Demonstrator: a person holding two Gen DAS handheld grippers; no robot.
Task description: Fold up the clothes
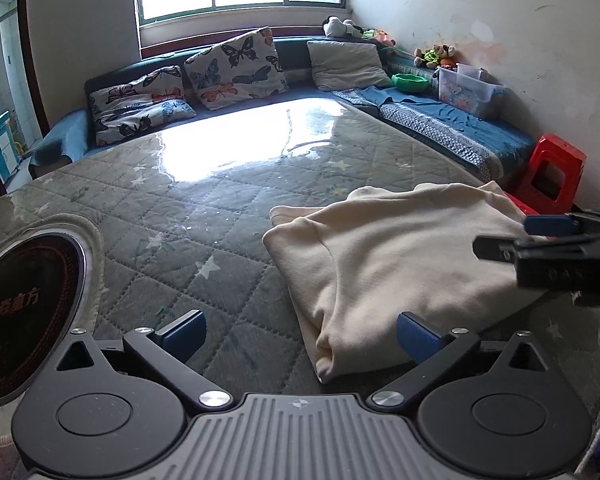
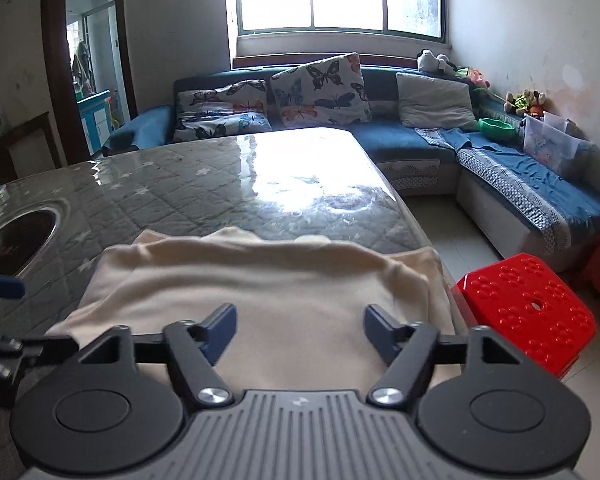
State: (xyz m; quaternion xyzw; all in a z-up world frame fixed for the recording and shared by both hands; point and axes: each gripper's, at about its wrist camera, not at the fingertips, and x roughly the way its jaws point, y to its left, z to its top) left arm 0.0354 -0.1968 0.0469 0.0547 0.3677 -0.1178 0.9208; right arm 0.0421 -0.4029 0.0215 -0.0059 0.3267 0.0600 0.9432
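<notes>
Far left on the surface: a dark round inset, well apart from the work. Next rightward, left tool, spread wide, nothing between the blue pads, hovering over bare quilted cover beside the near-left corner of the cream garment; right-hand pad just at the garment's folded near edge, left-hand pad out over the cover. Then the garment itself: already doubled into a thick, roughly rectangular pad, lying on the right half of the surface, right edge close to the surface's rim, with a red stool on the floor just beyond. Long axis running away from the tools toward the sofa, seen from the left wrist; a folded, rounded edge along the left side, looser layered edges at the far end (neckline or sleeve ends, too bunched to tell which). Further right, right tool, directly over the near middle of the garment, jaws apart with cloth below them and not pinched, so released rather than grasping. Judged from this layout: right tool the nearer to the cloth's centre and right edge, left tool the nearer to the left folded edge, so a further fold across the long axis likely to need one tool on each near corner, lifting toward the far end. Main risk: layers sliding on the glossy cover if only the top ply gets caught.
</notes>
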